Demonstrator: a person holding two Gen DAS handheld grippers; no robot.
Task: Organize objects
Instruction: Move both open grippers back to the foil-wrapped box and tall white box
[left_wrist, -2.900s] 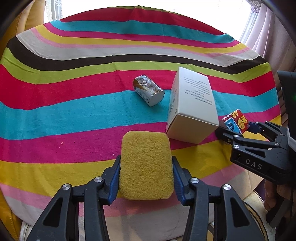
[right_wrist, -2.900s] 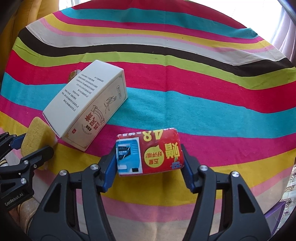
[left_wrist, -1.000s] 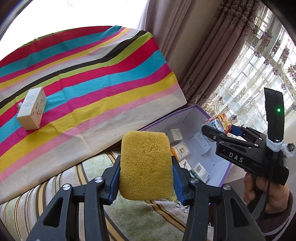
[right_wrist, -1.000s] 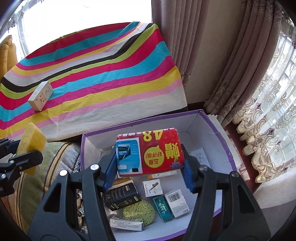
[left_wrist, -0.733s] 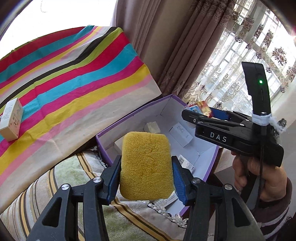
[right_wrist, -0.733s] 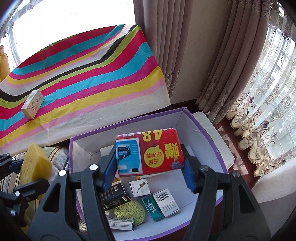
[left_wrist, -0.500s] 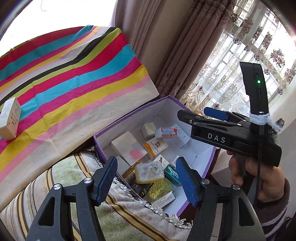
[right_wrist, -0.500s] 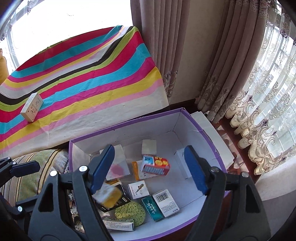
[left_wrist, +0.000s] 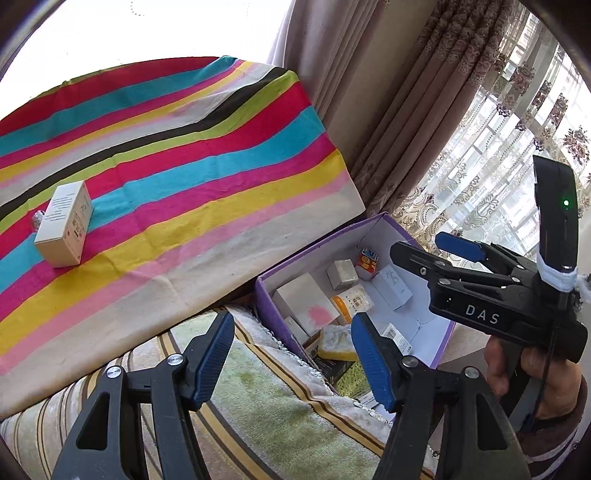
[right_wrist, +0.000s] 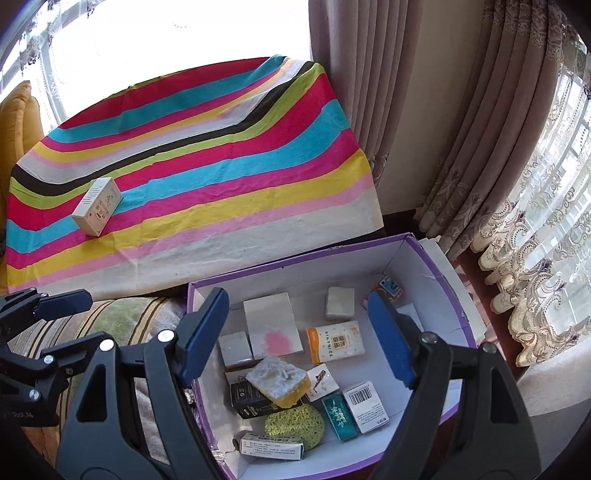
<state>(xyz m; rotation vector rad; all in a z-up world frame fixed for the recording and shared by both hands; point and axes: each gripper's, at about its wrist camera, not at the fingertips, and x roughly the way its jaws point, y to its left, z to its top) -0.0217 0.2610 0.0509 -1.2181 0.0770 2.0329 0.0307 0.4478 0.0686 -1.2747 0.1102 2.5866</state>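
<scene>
both grippers spread wide, nothing between the blue pads. left gripper (left_wrist: 291, 354) poised over the near corner of the purple-rimmed cardboard box (left_wrist: 264, 295), above a green striped cushion (left_wrist: 266, 402). right gripper (right_wrist: 295, 334) hanging over the middle of the same box (right_wrist: 448, 275) (seen side-on in the left wrist view, (left_wrist: 424, 245), hand wrapped round its grip).

inside the box, nearest: long white carton (right_wrist: 272, 446) beside a green round sponge (right_wrist: 295, 424), then a teal packet (right_wrist: 339, 416) and a white barcode box (right_wrist: 365, 407). yellow sponge (right_wrist: 277, 380) lying tilted, pale face up, resting on a black carton (right_wrist: 248, 400), touching a small white card with a gold figure (right_wrist: 322, 382); same sponge visible from the left wrist (left_wrist: 338, 345). further in: small grey-white box (right_wrist: 235, 349), large white box with a pink blotch (right_wrist: 273, 325), orange-and-white carton (right_wrist: 334, 341), small beige box (right_wrist: 339, 303). red-and-blue packet (right_wrist: 388, 290) tipped against the far right wall, partly behind the right pad.

beyond the box, striped tablecloth (right_wrist: 221, 177) in bands of red, cyan, magenta, yellow, black. white printed carton (right_wrist: 96, 206) lying on it, far left, well apart from the box. small foil-wrapped thing (left_wrist: 37, 218) just behind that carton, mostly hidden. brown curtains (right_wrist: 388, 74) at the back.
</scene>
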